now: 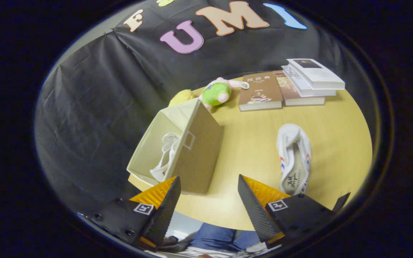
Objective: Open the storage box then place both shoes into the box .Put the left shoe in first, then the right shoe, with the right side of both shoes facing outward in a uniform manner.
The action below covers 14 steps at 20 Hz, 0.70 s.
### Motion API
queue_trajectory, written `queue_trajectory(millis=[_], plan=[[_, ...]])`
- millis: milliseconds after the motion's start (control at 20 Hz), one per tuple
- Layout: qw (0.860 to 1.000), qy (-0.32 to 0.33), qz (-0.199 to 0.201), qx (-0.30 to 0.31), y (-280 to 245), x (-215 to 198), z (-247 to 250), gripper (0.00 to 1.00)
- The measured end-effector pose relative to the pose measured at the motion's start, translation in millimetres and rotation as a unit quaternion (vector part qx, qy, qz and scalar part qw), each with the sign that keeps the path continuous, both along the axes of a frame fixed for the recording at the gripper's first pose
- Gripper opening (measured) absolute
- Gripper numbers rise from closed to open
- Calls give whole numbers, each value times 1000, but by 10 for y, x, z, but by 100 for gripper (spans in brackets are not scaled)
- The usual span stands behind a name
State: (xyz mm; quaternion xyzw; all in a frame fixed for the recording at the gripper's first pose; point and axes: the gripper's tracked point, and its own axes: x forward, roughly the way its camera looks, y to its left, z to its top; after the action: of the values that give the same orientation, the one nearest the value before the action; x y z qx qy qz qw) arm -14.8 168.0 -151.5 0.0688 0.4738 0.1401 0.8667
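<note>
Gripper (209, 193) fingers stand wide apart, holding nothing, above the near edge of the bench (249, 150). Just ahead of the left finger sits the open storage box (195, 150), one white shoe (165, 157) inside it. The second white shoe (294, 157) lies on the bench beyond the right finger. Farther back: a green plush toy (218, 92), a yellow toy (182, 96) and several books (289, 86).
</note>
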Motion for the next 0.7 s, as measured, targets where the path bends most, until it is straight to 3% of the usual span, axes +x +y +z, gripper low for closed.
queue_trajectory(millis=[300,550,700], plan=[[992,-25,-18,-119,-910,175,-237,98],[977,-35,-37,-209,-1555,360,-513,88],[973,-21,-40,-225,-1696,449,-741,82]])
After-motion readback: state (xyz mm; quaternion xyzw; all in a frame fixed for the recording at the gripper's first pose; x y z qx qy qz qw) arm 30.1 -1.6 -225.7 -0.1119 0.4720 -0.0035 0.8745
